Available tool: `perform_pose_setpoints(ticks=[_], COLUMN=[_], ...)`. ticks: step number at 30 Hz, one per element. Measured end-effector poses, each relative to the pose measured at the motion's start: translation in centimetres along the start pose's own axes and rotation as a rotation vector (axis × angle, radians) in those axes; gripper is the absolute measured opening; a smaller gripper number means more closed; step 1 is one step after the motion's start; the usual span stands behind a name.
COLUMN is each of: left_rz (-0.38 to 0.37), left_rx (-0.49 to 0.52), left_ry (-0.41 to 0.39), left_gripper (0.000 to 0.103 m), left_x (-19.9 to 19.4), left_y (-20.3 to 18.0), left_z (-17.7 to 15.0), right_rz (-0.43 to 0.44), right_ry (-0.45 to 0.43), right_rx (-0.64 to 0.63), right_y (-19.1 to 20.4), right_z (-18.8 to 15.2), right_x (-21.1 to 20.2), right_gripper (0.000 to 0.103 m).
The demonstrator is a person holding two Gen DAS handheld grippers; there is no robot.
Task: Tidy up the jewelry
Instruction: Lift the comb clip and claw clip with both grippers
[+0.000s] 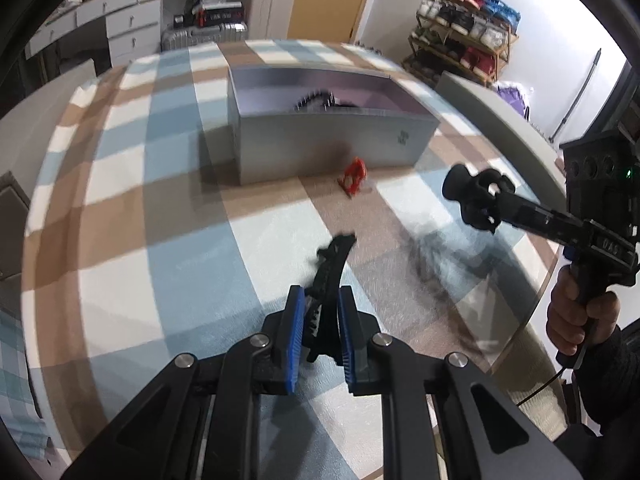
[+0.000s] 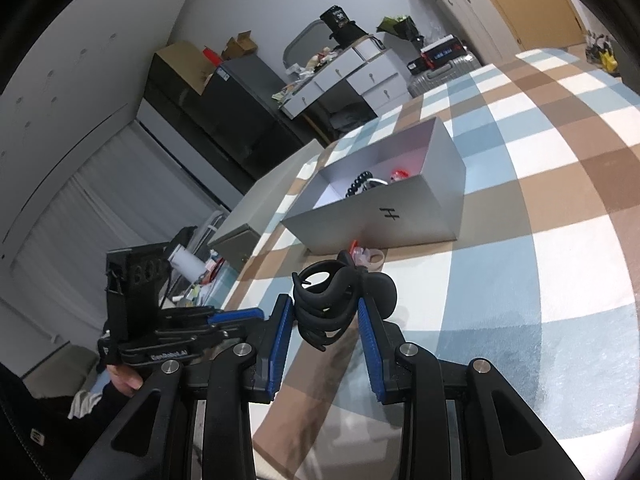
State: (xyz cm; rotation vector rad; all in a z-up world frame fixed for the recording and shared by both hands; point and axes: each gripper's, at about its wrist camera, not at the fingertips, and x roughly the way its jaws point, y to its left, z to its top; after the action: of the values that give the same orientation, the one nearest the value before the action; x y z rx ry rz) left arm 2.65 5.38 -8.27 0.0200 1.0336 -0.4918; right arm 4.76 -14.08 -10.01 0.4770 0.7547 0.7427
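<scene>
The grey open-topped box (image 1: 332, 148) sits on the checked blue, brown and white tablecloth (image 1: 160, 208), and everything else arranges itself around it. Inside the box, seen from the right wrist view, lie a string of dark beads (image 2: 357, 182), something white just beside it, and a small red piece (image 2: 398, 175) toward the far corner; from the left wrist view only a dark toothed edge shows above the box's near wall. On the cloth just in front of the box's near wall rests a small red hair clip (image 1: 354, 176), not touching the wall as far as I can tell. In the right wrist view a pale pinkish ring-shaped piece (image 2: 370, 259) with a bit of red also lies close to the foot of the box, partly hidden. Nearer to the person, well in front of the box, the left gripper (image 1: 320, 336) has its blue-padded fingers closed narrowly on a black hair clip (image 1: 330, 264), which sticks forward and up toward the box, blurred. Off to the right of the box and raised above the cloth, the right gripper (image 2: 325, 322) clamps a black claw hair clip (image 2: 340, 296) between its blue pads, the curved teeth and round hinge end plainly showing. A hand (image 1: 576, 312) grips the handle of that right gripper. Behind the box, past the table's far edge, stand white drawers (image 1: 124, 20) and a silver suitcase (image 1: 204, 34).
</scene>
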Motion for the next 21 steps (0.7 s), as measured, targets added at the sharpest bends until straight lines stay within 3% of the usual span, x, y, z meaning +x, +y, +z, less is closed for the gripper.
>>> perform_pose_setpoints(ticks=[9,13,14,17,18,21], left_rz=[-0.025,-0.027,-0.02,0.037,0.053,0.076], left_rx=[-0.064,-0.023,-0.012,0.048,0.061,0.092], left_ry=[0.051,0.047,0.045,0.045,0.05,0.064], left_gripper=[0.014,0.035,0.035,0.033,0.016,0.013], left_x=[1.0,1.2,1.3,1.6,1.7,1.8], left_y=[0.4,-0.8,-1.0,-2.1,-2.3,-2.9], left_z=[0.3,0.5,0.6,0.6,0.7,0.6], right_rz=[0.0,0.0,0.0,-0.002,-0.002,-0.013], right_ry=[0.008,0.013,0.013,0.011,0.012,0.016], right_rx=[0.004,0.004,0.004,0.0,-0.001,-0.013], right_y=[-0.1,0.0,0.0,0.0,0.1,0.2], right_z=[-0.2,-0.3,-0.3,-0.3,-0.3,-0.4], right_x=[0.1,0.2,0.2,0.2,0.2,0.2], right_gripper=[0.032,0.032,0.032,0.032,0.032,0.032])
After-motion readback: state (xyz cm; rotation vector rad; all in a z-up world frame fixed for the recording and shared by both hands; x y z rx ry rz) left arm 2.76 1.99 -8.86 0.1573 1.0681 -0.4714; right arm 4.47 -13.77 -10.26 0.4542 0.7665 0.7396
